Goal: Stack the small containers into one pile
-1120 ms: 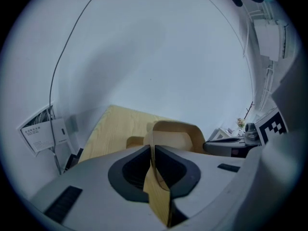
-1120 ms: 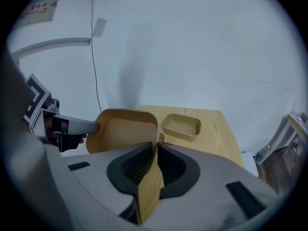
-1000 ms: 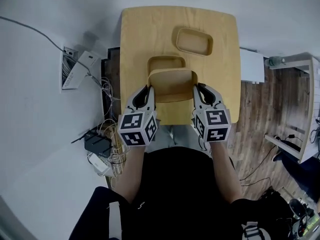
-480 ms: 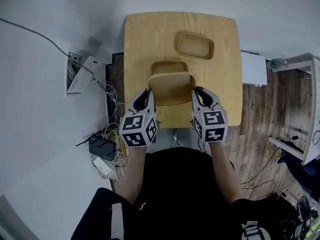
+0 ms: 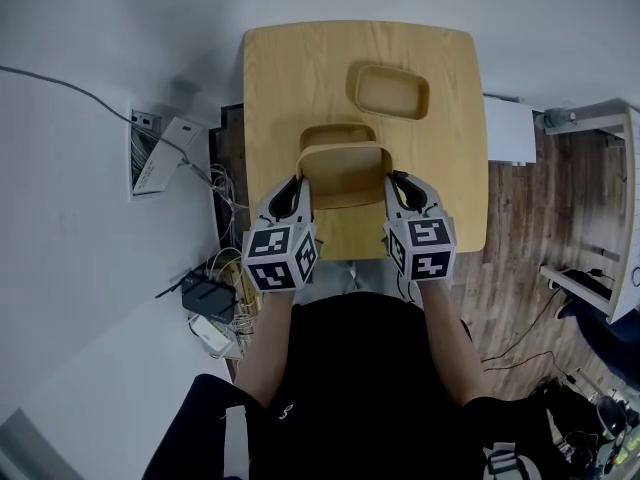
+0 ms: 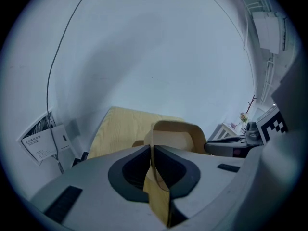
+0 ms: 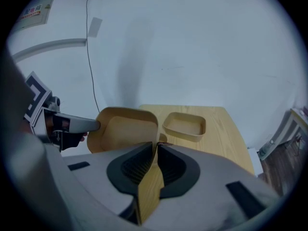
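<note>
I hold a tan oval container (image 5: pixel 345 173) in the air over the near half of the wooden table (image 5: pixel 280 78). My left gripper (image 5: pixel 300 183) is shut on its left wall, and my right gripper (image 5: pixel 392 183) is shut on its right wall. Just behind it a second tan container (image 5: pixel 337 132) rests on the table, partly hidden by the held one. A third container (image 5: pixel 388 90) sits at the far right. The left gripper view shows the thin wall (image 6: pixel 156 191) pinched between the pads. In the right gripper view the held container (image 7: pixel 127 129) tilts up, with the far one (image 7: pixel 185 125) beyond.
A tangle of cables and a black box (image 5: pixel 205 293) lie on the floor to the table's left. A white cabinet (image 5: pixel 510 133) stands at the right, and a white shelf unit (image 5: pixel 600 138) beyond it on the wood floor. My black-clad body fills the bottom.
</note>
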`<state>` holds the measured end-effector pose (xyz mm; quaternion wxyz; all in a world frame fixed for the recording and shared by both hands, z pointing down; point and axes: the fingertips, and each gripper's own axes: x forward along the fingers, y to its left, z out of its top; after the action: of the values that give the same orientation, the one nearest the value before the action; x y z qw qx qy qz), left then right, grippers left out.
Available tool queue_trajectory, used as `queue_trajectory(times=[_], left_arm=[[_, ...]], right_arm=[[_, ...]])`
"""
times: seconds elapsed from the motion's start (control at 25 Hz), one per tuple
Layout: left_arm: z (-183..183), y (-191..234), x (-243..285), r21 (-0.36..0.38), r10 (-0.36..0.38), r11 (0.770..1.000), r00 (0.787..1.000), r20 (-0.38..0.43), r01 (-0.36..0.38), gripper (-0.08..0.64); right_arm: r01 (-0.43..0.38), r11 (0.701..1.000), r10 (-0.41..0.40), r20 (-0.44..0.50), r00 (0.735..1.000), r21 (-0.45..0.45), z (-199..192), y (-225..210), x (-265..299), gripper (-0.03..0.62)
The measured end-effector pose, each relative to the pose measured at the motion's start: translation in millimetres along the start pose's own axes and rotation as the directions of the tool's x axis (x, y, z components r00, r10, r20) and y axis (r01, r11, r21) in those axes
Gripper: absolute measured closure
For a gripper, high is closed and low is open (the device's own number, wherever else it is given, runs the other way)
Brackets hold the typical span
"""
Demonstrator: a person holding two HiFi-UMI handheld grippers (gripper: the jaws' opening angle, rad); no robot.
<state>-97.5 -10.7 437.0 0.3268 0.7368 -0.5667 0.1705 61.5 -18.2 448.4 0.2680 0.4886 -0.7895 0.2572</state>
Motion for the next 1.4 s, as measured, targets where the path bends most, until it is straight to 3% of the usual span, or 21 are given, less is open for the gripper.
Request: queue_trajectory(times=[0.68,1.4], left_arm=[[10,22,43,-0.046,0.000,0.999,0.997,-0.074,-0.003,0.532],[-16,36,75,-0.080,0.014,0.996,0.981,-0.191,-0.030,0.532]], right_arm=[[-0.009,0.999,0.011,-0.063,0.998,0.038,8,-11,45,0.552],[-0.014,0.997,0.024,-0.138,0.990,0.075,-15,-16,69,0.552]])
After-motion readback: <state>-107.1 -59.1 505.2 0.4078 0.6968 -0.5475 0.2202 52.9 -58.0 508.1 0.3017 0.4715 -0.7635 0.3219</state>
